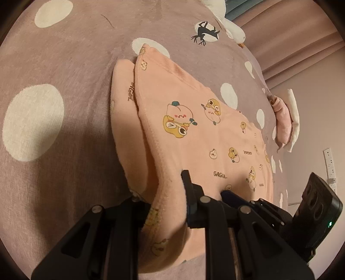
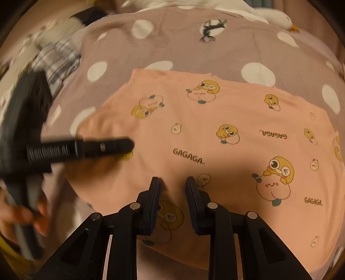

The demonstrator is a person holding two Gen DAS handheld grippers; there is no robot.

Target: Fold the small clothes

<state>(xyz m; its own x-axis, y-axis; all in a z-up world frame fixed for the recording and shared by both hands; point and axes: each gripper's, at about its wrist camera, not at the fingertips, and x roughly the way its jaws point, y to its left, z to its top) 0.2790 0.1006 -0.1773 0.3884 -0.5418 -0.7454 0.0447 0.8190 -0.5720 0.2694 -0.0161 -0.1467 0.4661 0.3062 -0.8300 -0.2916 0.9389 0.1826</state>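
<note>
A small pink garment (image 1: 194, 133) with yellow cartoon prints and "GAGAGA" lettering lies on a mauve polka-dot blanket (image 1: 64, 64). In the left wrist view my left gripper (image 1: 204, 187) is shut on the garment's near edge, and the cloth bunches and drapes over one finger. A folded pink layer shows at its left side. In the right wrist view the same garment (image 2: 215, 140) fills the middle. My right gripper (image 2: 172, 181) rests on its near hem with the jaws partly apart and cloth between the fingertips. The left gripper (image 2: 120, 146) shows blurred at the left, held by a hand.
A white goose plush (image 1: 232, 30) lies at the blanket's far edge and also shows in the right wrist view (image 2: 280, 17). Folded pink and white clothes (image 1: 284, 120) sit at the right. A plaid cloth (image 2: 58, 58) lies at the far left. Wall sockets (image 1: 330, 165) are on the right.
</note>
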